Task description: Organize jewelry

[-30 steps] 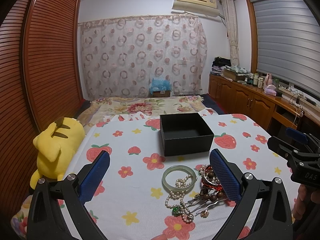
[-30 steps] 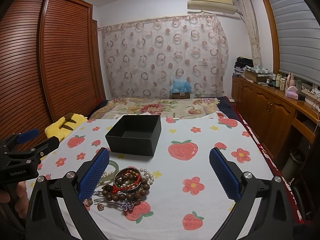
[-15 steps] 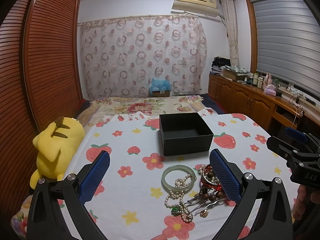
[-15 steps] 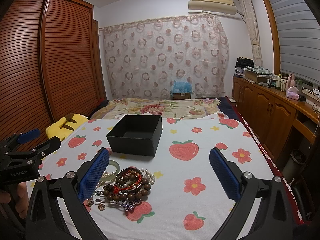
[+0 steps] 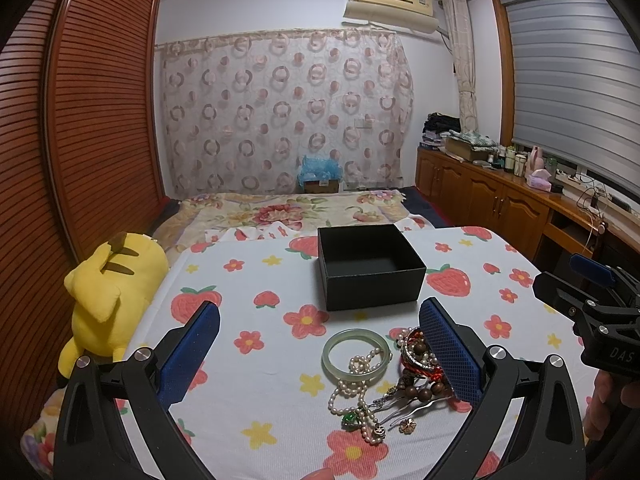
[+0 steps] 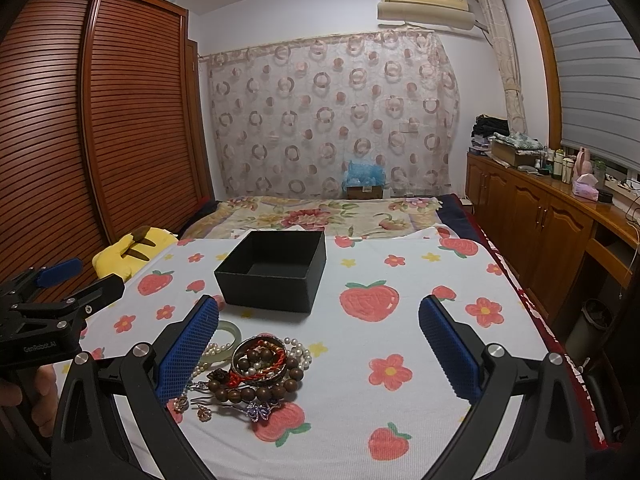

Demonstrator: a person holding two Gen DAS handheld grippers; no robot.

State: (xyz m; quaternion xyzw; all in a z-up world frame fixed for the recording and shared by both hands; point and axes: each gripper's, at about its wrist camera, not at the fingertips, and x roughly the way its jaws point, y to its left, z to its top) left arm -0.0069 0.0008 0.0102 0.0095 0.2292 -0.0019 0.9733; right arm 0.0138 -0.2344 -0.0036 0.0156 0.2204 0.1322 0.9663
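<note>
An open black box [image 5: 370, 266] [image 6: 274, 270] stands empty on the strawberry-print cloth [image 5: 256, 360]. In front of it lies a jewelry heap: a pale green bangle [image 5: 356, 356], a pearl strand [image 5: 354, 390], a wooden bead bracelet [image 6: 260, 390], a red cord bracelet [image 6: 262, 360] and hairpins [image 6: 256, 410]. My left gripper [image 5: 318, 350] is open and empty, above the heap's left part. My right gripper [image 6: 318, 350] is open and empty, with the heap by its left finger. Each gripper shows in the other's view: the right one [image 5: 592, 312], the left one [image 6: 48, 312].
A yellow plush toy [image 5: 108, 296] lies at the cloth's left edge. A floral bedspread [image 5: 292, 212] lies beyond the box. A wooden wardrobe [image 6: 100, 128] stands on the left, and a cabinet counter [image 6: 560, 216] with bottles on the right.
Both views have shifted very slightly. The jewelry and the box have not moved, and both grippers stay open.
</note>
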